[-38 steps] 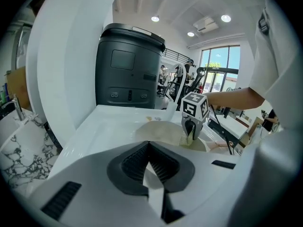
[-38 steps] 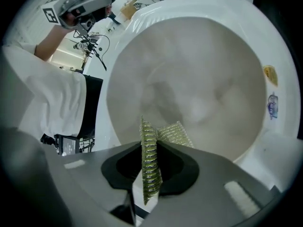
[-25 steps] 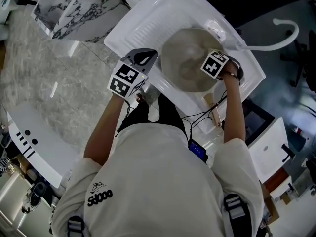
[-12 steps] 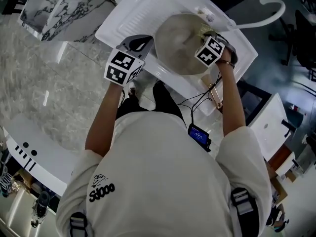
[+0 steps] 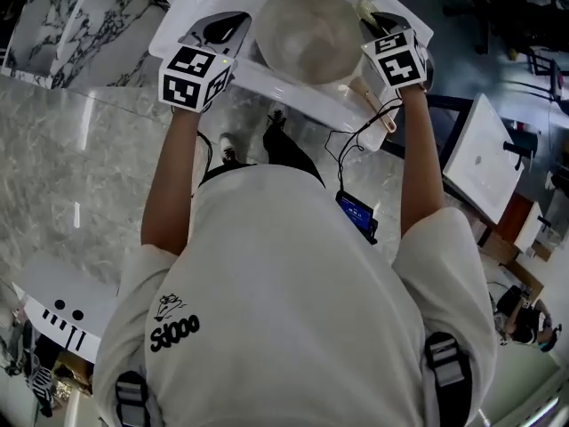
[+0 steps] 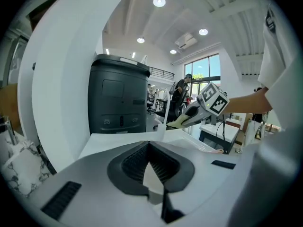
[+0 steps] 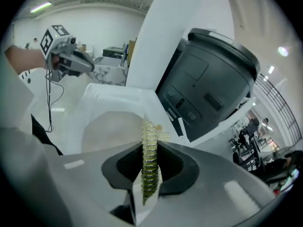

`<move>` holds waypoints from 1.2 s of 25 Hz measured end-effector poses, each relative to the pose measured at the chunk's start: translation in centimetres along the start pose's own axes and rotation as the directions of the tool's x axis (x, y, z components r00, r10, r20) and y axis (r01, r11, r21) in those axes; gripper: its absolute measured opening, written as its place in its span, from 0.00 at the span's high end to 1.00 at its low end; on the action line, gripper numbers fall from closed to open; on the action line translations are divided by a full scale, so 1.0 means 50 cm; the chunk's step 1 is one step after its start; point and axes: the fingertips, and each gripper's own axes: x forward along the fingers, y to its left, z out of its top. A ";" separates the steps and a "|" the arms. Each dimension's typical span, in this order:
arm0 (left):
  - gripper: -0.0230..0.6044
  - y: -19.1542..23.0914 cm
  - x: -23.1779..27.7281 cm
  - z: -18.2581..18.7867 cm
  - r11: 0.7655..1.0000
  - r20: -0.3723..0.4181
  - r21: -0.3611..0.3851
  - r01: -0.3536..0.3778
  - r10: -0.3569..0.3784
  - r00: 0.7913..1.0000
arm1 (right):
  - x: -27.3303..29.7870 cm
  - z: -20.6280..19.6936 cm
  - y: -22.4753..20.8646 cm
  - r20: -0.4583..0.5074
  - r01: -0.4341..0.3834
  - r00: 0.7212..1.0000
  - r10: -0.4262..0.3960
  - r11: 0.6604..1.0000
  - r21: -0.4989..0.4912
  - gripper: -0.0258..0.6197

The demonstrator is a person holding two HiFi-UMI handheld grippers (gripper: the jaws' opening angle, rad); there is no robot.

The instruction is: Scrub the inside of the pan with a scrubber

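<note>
Below the person's outstretched arms, the left claw (image 6: 148, 144) is clenched on nothing, its pads meeting at the tips, and it sits just left of the pan (image 5: 307, 34). The right claw (image 7: 149, 143) is clamped on a yellow-green scrubber (image 7: 149, 174), which stands on edge between the pads, near the pan's right rim. The round, pale pan lies in the white basin (image 5: 302, 92), between the two claws.
</note>
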 end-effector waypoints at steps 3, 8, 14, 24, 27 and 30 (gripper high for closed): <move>0.96 -0.013 -0.009 0.043 0.997 0.030 0.068 0.031 -0.033 0.999 | -0.071 0.001 -0.002 0.056 0.053 0.997 -0.059 0.993 0.104 0.83; 0.96 -0.043 -0.033 0.102 0.986 0.082 0.148 0.075 -0.088 0.993 | -0.186 0.005 0.005 0.158 0.133 0.970 -0.183 0.950 0.281 0.83; 0.96 -0.117 -0.066 0.141 0.965 0.126 0.220 0.142 -0.172 0.977 | -0.333 -0.025 0.046 0.186 0.227 0.930 -0.316 0.895 0.384 0.83; 0.96 -0.217 -0.130 0.169 0.931 0.147 0.306 0.199 -0.253 0.956 | -0.512 -0.050 0.121 0.258 0.261 0.842 -0.473 0.777 0.572 0.83; 0.96 -0.244 -0.149 0.181 0.914 0.149 0.350 0.206 -0.271 0.951 | -0.546 -0.045 0.143 0.288 0.268 0.819 -0.496 0.775 0.573 0.83; 0.96 -0.260 -0.172 0.192 0.907 0.164 0.366 0.210 -0.285 0.945 | -0.572 -0.029 0.167 0.336 0.254 0.795 -0.505 0.781 0.570 0.83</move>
